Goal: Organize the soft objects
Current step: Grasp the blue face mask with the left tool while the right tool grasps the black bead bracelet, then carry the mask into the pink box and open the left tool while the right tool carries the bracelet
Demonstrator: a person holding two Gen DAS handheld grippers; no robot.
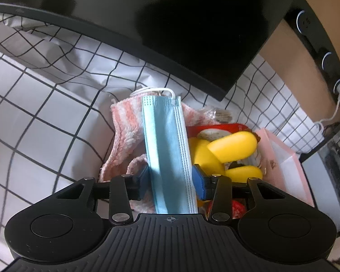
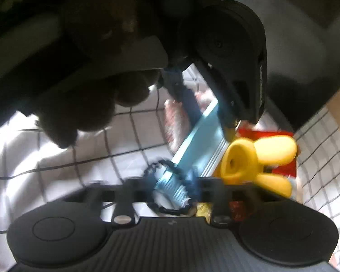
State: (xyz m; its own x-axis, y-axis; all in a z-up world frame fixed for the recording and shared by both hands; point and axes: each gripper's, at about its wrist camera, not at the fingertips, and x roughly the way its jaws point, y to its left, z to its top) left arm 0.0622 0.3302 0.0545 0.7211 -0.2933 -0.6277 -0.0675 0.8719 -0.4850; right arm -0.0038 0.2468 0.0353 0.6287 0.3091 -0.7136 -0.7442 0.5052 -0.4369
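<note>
A light blue face mask [image 1: 165,140] lies lengthways between the blue pads of my left gripper [image 1: 172,176], which rest against both of its long edges. Under it lies a pink-and-white striped towel [image 1: 124,131]. In the right wrist view the mask [image 2: 197,140] stretches from the left gripper [image 2: 204,111] down to my right gripper [image 2: 172,188], which is shut on its crumpled near end. A black scalloped ring [image 2: 163,162] sits around that end; what it is I cannot tell. A yellow soft toy [image 1: 229,145] [image 2: 260,154] lies right of the mask.
A black-checked white cloth [image 1: 45,124] covers the surface. A dark monitor [image 1: 192,34] stands behind the pile. A red packet [image 1: 215,127] and a pink paper bag [image 1: 287,165] lie at the right. A power strip [image 1: 328,61] runs along the far right. A person's hand [image 2: 90,113] holds the left gripper.
</note>
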